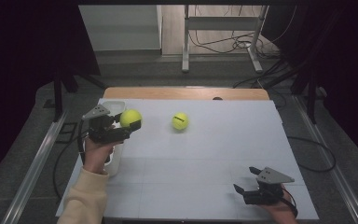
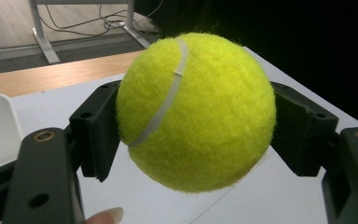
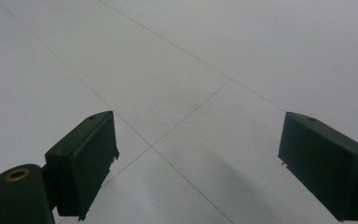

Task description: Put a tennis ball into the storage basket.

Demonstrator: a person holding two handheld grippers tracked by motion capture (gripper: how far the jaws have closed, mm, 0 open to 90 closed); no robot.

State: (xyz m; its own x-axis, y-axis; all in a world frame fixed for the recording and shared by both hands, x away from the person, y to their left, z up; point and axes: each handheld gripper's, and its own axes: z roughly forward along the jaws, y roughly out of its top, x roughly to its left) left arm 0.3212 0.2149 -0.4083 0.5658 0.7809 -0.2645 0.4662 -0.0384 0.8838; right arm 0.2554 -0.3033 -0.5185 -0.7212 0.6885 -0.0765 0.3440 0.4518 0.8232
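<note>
Your left gripper [image 1: 129, 125] has a tennis ball [image 1: 131, 118] clamped between its two black jaws, and you are holding it up off the table [image 1: 223, 154]. In the left gripper view the tennis ball [image 2: 196, 111] sits squarely between the pads, one pad pressed against each flank, its white seam curving down the side that faces the camera. Its lower half bulges out below the pads, with the white surface showing underneath and clear of it. A fingertip of yours shows at the bottom edge of that view, below the ball.

Just behind and beneath this claw, toward your left hand [image 1: 95, 154], stands a white container [image 1: 114, 161] at the table's left edge; its rim [image 2: 0, 126] also shows to the left of the jaw in the left gripper view.

Out beyond the tips of the left claw, toward the middle of the table, a second tennis ball [image 1: 180, 121] lies on the white surface, well apart from the held one.

Your right gripper [image 1: 249, 179] rests low at the near right corner, well apart from both balls. Its jaws stand wide apart with nothing between them, and past them lies the bare white surface [image 3: 205, 70], crossed by thin seam lines.
</note>
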